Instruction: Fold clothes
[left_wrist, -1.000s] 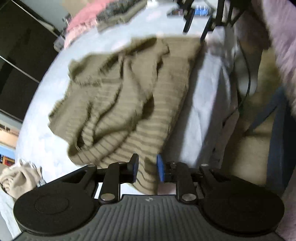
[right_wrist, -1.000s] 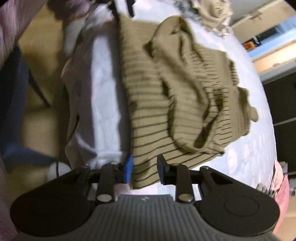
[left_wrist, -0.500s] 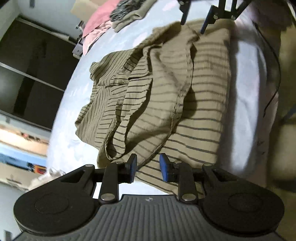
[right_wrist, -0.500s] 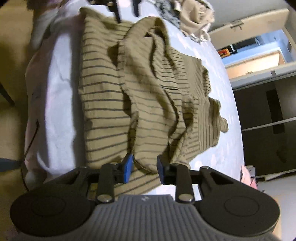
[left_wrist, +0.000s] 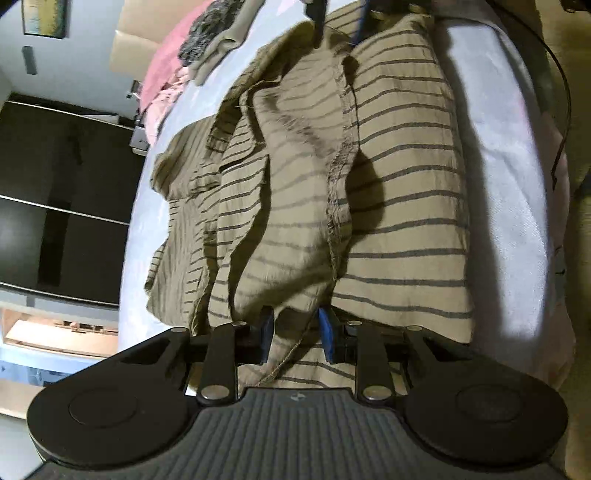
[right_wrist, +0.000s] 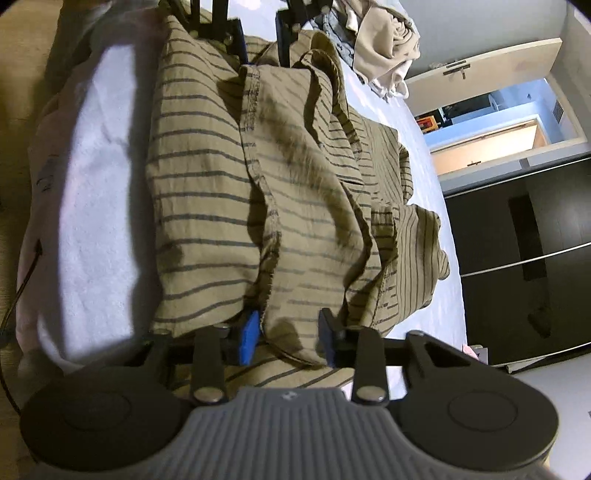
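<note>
I have a gripper in each hand, both low over the striped shirt, which lies rumpled on the bed along its near edge. My left gripper has narrow jaws that are closing, with a bunched fold of the shirt's hem between them; I cannot tell whether the pads press on it yet. My right gripper is at the shirt's other end, its jaws also narrow and closing around a fold of cloth. Each camera shows the other gripper at the far end of the shirt. As I judge it, the folding has hardly begun: one layer lies flat by the edge, but the upper layer is heaped and twisted toward the middle of the bed. Still to do are spreading it flat and making the folds. More clothes wait in a pile beyond, and others at the opposite end.
</note>
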